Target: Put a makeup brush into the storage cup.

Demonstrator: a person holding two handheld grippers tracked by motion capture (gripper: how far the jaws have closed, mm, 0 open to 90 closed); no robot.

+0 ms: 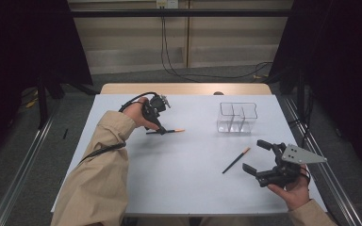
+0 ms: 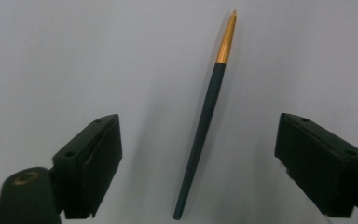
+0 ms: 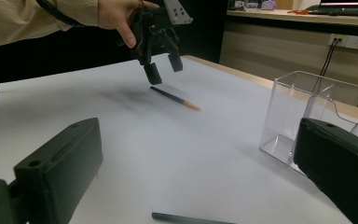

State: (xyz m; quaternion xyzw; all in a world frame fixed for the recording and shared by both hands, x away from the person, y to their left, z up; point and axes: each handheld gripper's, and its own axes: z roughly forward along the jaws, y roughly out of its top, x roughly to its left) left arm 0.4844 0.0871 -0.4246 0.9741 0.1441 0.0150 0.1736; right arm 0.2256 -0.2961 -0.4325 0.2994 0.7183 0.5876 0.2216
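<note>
- Left gripper (image 1: 161, 128) held at centre left of the high view, pointing down at the counter (image 1: 184, 183); jaws released, standing wide apart.
- In the left gripper view, far pencil (image 2: 204, 121) lying on the white surface between the two black jaws, clear of both pads; dark shaft running from bottom centre up to an orange tip near the top of the frame.
- In the high view, same far pencil (image 1: 169, 131) stretched left to right just under the left gripper, orange end to the right.
- In the right gripper view, left gripper (image 3: 161, 69) hanging just above the dark end of the far pencil (image 3: 175, 98), upper centre of the frame; no contact to be made out.
- Right gripper (image 1: 254, 157) at lower right of the high view, resting in an upturned hand (image 1: 296, 190), jaws released and pointing left, nothing between them.
- Near pencil (image 1: 236, 160) lying slantwise on the counter just left of the right gripper, orange tip toward upper right, apart from the jaws.
- Dark end of the near pencil (image 3: 186, 218) at the bottom edge of the right gripper view.
- Clear container (image 1: 237, 117) with inner dividers standing upright at centre right of the high view, above the near pencil and well apart from the far pencil.
</note>
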